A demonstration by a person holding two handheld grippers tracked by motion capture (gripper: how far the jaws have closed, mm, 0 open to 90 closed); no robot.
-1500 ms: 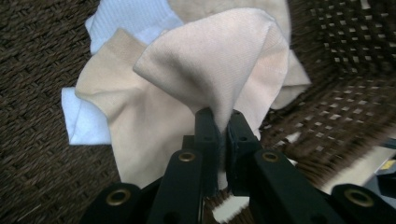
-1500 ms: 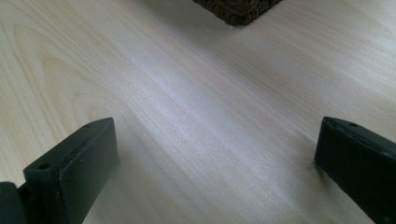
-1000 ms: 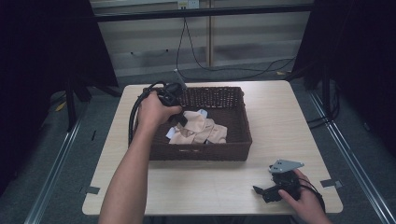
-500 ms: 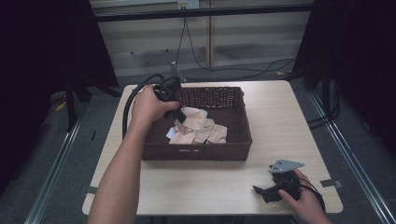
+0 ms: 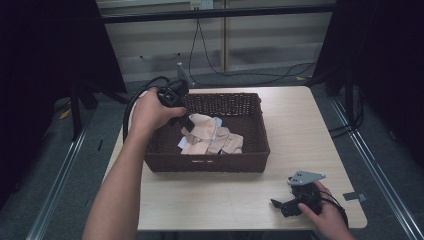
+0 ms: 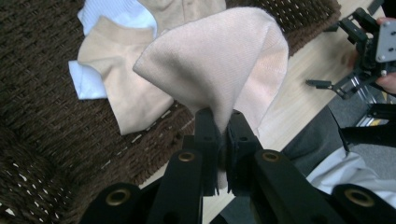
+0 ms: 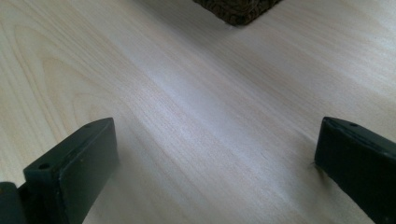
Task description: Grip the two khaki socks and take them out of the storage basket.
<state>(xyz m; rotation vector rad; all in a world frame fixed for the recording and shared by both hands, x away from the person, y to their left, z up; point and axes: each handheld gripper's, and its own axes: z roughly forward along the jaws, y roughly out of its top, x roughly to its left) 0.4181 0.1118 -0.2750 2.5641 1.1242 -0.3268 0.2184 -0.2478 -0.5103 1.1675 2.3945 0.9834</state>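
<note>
so from the high view the left gripper (image 5: 186,121) sits over the 9 o'clock end of the wicker basket (image 5: 252,107), and the hand (image 5: 150,110) hides most of it, so you can't really read the jaws from up there. you just see a beige cloth (image 5: 202,126) bunched near its tip, with more beige and white laundry (image 5: 225,142) lying in the basket toward 3 o'clock of it.

the left gripper view settles it: the two black jaws are pinched tight on a fold of the beige cloth (image 6: 224,70), which fans out above them toward 12 o'clock like a cone, lifted clear of the pile. behind it at 10 o'clock the rest of the laundry (image 6: 121,79) lies flat on the basket floor (image 6: 42,116). that view also catches the right gripper (image 6: 359,60) way off at 2 o'clock on the table (image 6: 299,98).

right gripper (image 5: 295,202) rests near the table's 5 o'clock corner in the high view, well apart from the basket, held by the other hand (image 5: 327,215). hard to judge its jaws there, but the right gripper view shows them spread wide with bare wood of the table (image 7: 196,116) between them, gripping nothing. a corner of the basket (image 7: 236,9) pokes in at 12 o'clock.
</note>
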